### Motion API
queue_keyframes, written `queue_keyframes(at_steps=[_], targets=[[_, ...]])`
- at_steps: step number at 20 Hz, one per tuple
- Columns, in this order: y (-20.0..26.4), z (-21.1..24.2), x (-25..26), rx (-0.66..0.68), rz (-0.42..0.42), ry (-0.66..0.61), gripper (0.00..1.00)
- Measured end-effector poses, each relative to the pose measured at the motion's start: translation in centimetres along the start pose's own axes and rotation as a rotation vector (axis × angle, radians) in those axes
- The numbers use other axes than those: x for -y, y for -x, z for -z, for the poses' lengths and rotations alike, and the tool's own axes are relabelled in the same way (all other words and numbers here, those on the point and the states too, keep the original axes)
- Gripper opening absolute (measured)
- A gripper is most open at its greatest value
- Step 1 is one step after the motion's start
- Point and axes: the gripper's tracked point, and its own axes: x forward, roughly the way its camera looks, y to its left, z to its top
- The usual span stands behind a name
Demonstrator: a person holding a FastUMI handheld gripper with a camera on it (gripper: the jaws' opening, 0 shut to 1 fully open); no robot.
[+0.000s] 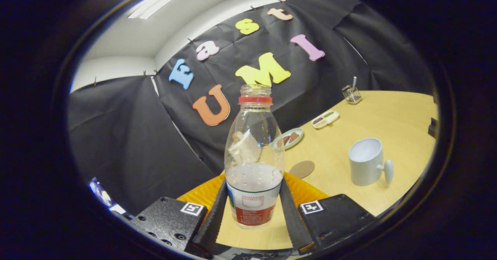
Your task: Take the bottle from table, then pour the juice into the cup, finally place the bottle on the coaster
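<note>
Here, tool around labelled bottle.

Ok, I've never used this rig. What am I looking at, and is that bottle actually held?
This is a fisheye camera riding on a hand-held gripper, looking forward along its two fingers. They press both sides of the clear plastic bottle with a red neck ring, uncapped and part full, so it appears held. On the pale wooden table beyond: a round brown coaster, a white mug, a small plate, a little white tray and a small clear container. An orange ribbed mat lies behind the bottle.
</note>
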Motion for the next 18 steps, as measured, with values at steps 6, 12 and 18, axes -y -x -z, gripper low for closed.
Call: queue_keyframes(at_steps=[6,12,18], targets=[[-0.9,-0.5,1.5,0.014,-0.077,-0.331,0.75],[-1.9,-0.7,3.8,0.064,-0.078,-0.564,0.75],[-2.3,-1.6,5.1,0.115,-0.072,-0.726,0.75]])
